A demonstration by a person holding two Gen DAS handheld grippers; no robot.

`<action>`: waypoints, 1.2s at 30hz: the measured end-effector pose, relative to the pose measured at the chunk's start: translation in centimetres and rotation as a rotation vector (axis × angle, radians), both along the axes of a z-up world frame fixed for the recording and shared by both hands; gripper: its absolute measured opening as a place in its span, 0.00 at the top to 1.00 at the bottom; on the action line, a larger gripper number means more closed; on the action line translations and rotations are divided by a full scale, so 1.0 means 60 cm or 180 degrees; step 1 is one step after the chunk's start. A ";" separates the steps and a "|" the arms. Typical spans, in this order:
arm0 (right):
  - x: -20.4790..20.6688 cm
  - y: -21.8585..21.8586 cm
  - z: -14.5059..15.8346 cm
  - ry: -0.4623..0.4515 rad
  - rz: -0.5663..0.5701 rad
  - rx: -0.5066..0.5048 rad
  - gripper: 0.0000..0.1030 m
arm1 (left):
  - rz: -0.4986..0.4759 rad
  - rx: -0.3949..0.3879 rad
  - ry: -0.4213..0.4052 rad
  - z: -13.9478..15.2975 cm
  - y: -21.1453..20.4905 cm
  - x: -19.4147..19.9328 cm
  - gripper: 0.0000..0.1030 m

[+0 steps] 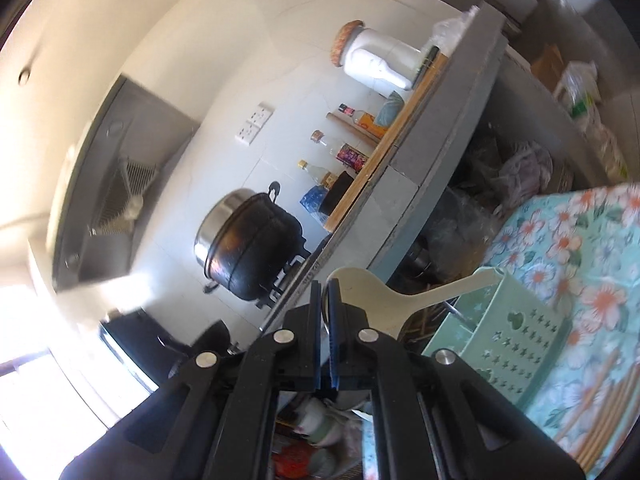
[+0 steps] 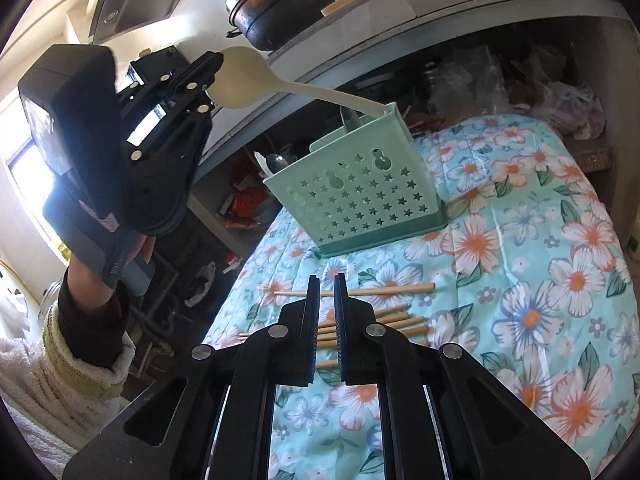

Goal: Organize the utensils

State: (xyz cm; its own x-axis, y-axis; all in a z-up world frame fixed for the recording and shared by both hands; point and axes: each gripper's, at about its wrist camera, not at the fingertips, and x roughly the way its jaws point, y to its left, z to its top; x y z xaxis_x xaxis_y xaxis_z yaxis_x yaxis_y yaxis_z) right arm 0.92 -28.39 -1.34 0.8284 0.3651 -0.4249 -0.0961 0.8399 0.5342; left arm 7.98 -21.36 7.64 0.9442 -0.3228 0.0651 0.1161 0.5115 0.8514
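Spoon (image 2: 244, 78) bowl edge hidden between left gripper (image 2: 214, 65) fingers.

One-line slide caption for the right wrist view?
Left gripper feeds a cream rice paddle handle-first into the green caddy; chopsticks wait on the floral cloth.

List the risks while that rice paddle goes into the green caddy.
1. The left gripper pinches only the rim of the rice paddle, so it may pivot or slip.
2. The handle tip rests at the green caddy rim; pushing sideways might tip it on the soft floral cloth.
3. The right gripper, empty above the chopsticks, steadies nothing.
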 end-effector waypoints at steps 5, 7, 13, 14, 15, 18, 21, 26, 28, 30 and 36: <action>-0.005 -0.004 -0.001 -0.0016 -0.0014 0.0020 0.91 | 0.0041 0.0294 -0.0279 -0.021 -0.027 0.007 0.97; -0.006 -0.008 -0.001 -0.0021 -0.0024 0.0038 0.91 | 0.0044 0.0325 -0.0315 -0.020 -0.031 0.008 0.97; -0.004 -0.010 -0.006 0.0010 -0.0006 0.0086 0.91 | 0.0016 0.0715 -0.0177 -0.056 -0.059 0.025 0.96; -0.005 -0.009 -0.007 0.0008 -0.0002 0.0087 0.91 | 0.0000 0.0723 -0.0100 -0.061 -0.061 0.028 0.94; -0.006 -0.008 -0.007 0.0007 0.0001 0.0086 0.91 | -0.0027 0.0710 0.0003 -0.063 -0.062 0.031 0.94; -0.007 -0.007 -0.009 0.0021 0.0001 0.0097 0.91 | -0.0123 0.0431 0.0435 -0.051 -0.060 0.041 0.91; -0.005 -0.008 -0.012 0.0049 -0.0003 0.0107 0.91 | -0.0254 -0.0014 0.0860 -0.025 -0.045 0.049 0.75; -0.002 -0.009 -0.015 0.0065 0.0005 0.0180 0.90 | -0.0471 -0.0875 0.1496 0.030 0.000 0.067 0.51; -0.002 -0.007 -0.014 0.0065 0.0009 0.0181 0.90 | -0.0482 -0.1175 0.1732 0.047 0.020 0.077 0.48; -0.001 -0.006 -0.015 0.0069 0.0009 0.0184 0.88 | -0.0576 -0.1607 0.2092 0.067 0.053 0.091 0.44; 0.002 -0.005 -0.023 0.0141 -0.0026 0.0189 0.82 | -0.0709 -0.2433 0.2858 0.082 0.142 0.111 0.32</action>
State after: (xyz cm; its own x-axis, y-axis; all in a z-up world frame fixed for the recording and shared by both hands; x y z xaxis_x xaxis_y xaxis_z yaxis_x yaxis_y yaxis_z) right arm 1.04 -28.67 -2.73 0.8122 0.3841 -0.4390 -0.0647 0.8073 0.5866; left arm 14.63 -12.84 12.53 0.6790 -0.6496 -0.3421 0.6631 0.7426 -0.0939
